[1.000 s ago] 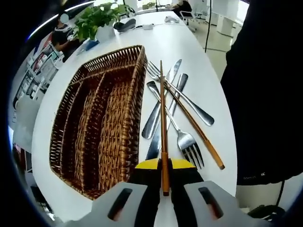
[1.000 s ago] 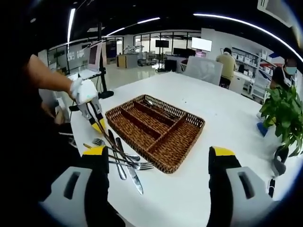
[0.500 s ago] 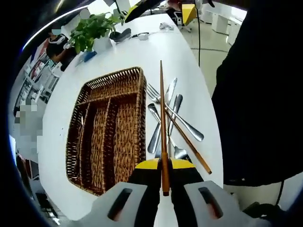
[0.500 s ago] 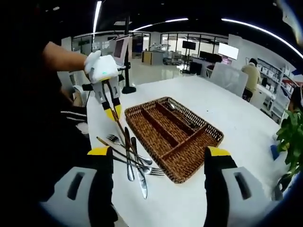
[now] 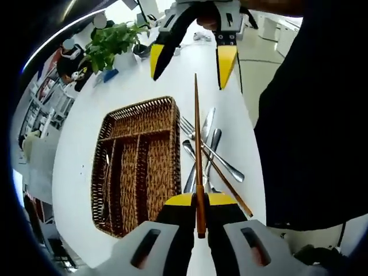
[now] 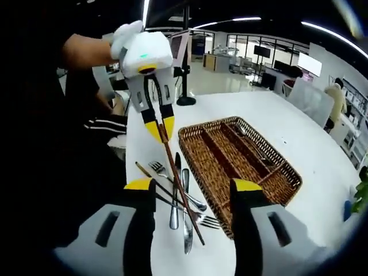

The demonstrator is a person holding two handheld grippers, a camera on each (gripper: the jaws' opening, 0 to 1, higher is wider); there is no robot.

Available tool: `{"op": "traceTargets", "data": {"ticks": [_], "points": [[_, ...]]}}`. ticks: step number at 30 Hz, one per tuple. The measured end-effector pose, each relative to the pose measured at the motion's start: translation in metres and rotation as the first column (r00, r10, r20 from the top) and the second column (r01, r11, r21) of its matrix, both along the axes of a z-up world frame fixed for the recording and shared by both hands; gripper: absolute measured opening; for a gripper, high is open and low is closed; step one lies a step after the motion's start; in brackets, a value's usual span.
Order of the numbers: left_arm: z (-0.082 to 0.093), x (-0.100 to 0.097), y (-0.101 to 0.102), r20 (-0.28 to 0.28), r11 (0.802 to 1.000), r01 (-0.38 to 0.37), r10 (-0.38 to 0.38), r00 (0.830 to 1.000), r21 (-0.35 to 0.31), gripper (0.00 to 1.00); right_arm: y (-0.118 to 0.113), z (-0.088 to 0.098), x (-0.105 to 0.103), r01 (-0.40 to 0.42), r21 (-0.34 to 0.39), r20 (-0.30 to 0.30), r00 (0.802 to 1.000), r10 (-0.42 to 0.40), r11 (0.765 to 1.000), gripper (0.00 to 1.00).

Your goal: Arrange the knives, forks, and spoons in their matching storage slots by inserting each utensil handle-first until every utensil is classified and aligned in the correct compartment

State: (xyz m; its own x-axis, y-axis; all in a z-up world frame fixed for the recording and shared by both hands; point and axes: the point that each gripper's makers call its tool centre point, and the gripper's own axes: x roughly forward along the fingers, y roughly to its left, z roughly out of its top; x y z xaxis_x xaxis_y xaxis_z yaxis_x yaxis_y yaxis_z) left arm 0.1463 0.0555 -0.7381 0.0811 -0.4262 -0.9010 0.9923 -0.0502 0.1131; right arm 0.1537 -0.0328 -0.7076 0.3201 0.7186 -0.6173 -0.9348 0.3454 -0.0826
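My left gripper point(image 5: 199, 198) is shut on a brown wooden chopstick point(image 5: 197, 144) that points straight ahead, lifted above the table. In the right gripper view that left gripper point(image 6: 161, 131) hangs over the cutlery with the chopstick point(image 6: 179, 184) slanting down from it. My right gripper point(image 6: 194, 185) is open and empty; it faces the chopstick's far tip as two yellow-tipped jaws point(image 5: 191, 62). The brown wicker tray point(image 5: 138, 161) point(image 6: 241, 161) lies beside a loose heap of knives, forks and a spoon point(image 5: 210, 144) point(image 6: 175, 201) with a second chopstick point(image 5: 227, 183). One metal utensil lies in a tray slot point(image 6: 256, 152).
The white table point(image 5: 132, 86) runs far ahead, with a potted plant point(image 5: 112, 40) at its far end. A person's dark clothing point(image 5: 310, 115) stands along the table edge beside the cutlery. Desks and seated people are in the background point(image 6: 336, 98).
My left gripper has risen with the chopstick. My right gripper has swung in towards it, now facing the chopstick's tip, and its jaws stand a little narrower but open.
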Motion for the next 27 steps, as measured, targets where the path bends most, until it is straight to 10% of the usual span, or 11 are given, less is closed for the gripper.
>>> {"op": "traceTargets", "data": {"ticks": [11,27], "points": [[0.008,-0.007,-0.007,-0.016,1.0,0.008,-0.007,1.0,0.018,0.04,0.016,-0.024,-0.015,-0.097,-0.066,-0.079,0.993,0.092,0.993,0.15],[0.017,-0.01,-0.015,-0.006,0.999,0.053,-0.053,0.999,0.005,0.04,0.021,-0.027,-0.03,-0.231,-0.098,-0.049,0.973,0.227,0.968,0.03]]}}
